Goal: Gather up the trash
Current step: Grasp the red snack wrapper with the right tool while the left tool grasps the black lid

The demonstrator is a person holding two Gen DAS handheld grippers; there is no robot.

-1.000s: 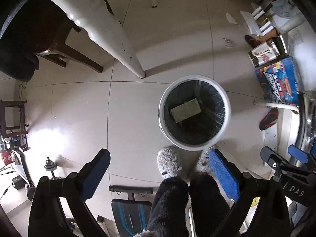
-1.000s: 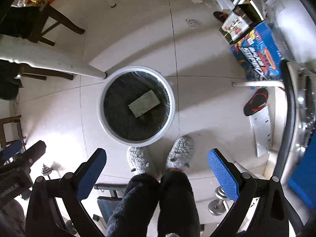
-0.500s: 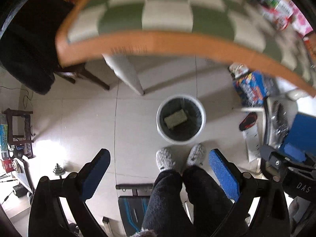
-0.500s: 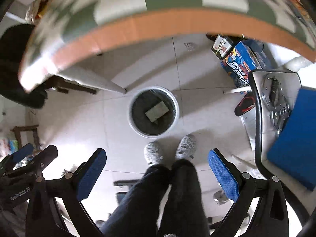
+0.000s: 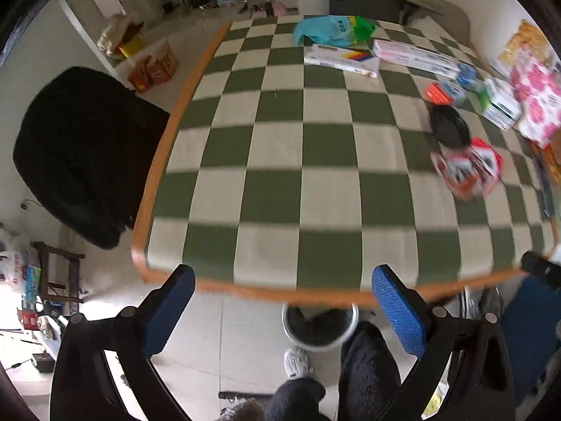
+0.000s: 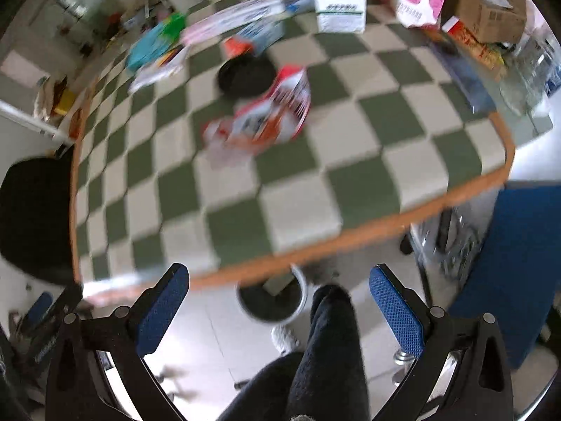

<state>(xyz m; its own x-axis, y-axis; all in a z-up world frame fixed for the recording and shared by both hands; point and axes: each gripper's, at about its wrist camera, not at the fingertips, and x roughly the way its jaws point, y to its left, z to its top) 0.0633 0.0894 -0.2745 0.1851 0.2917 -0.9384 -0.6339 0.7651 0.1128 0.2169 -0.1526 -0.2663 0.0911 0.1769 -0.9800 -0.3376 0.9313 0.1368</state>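
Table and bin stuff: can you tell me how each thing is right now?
left gripper: open, empty.
right gripper: open, empty.
trash bin: on the floor, partly hidden under the table edge.
red snack bag: crumpled, lying on the table.
black dish: flat on the table, behind the bag.

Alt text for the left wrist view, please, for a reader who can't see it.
The open left gripper hangs above the near edge of a green-and-white checkered table. A red wrapper, black lid and boxes lie on its right side; a bin stands below on the floor.
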